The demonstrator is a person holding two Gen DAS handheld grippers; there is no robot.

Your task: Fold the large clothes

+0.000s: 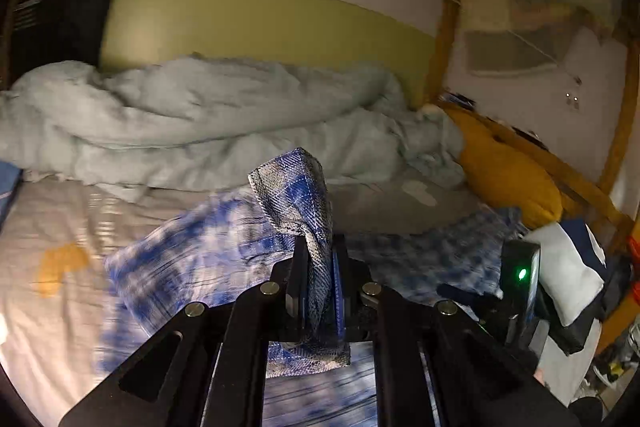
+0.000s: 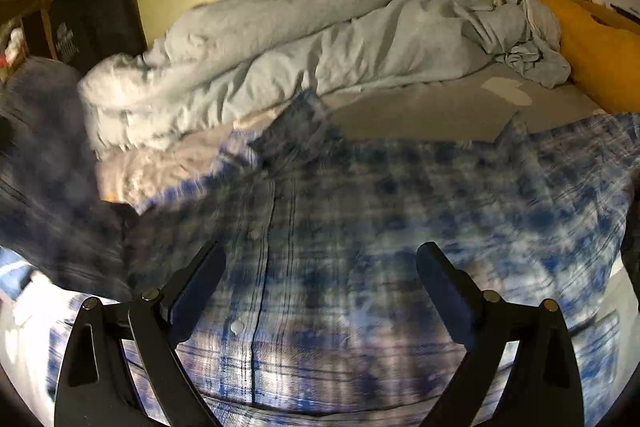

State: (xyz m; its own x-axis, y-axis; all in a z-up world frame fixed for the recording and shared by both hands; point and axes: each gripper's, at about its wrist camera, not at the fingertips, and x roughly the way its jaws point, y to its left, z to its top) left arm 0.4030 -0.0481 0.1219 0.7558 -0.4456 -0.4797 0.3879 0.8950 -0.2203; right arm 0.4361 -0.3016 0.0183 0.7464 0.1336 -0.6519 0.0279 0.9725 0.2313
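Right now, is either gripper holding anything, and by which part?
The left gripper is shut on a bunched fold of the plaid shirt; which part cannot be told. The right gripper is open, holding nothing.

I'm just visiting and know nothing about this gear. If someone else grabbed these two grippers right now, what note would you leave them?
Left gripper: shut on a fold of the blue plaid shirt, lifted off the bed.
Right gripper: open, empty, hanging over the shirt's button placket.
Shirt: mostly spread on the bed, in front of the bunched pale blue duvet; yellow pillow beyond.
Done: one part picked up.
Left: lay that part across, then the remaining folds. No finished fold shows yet.
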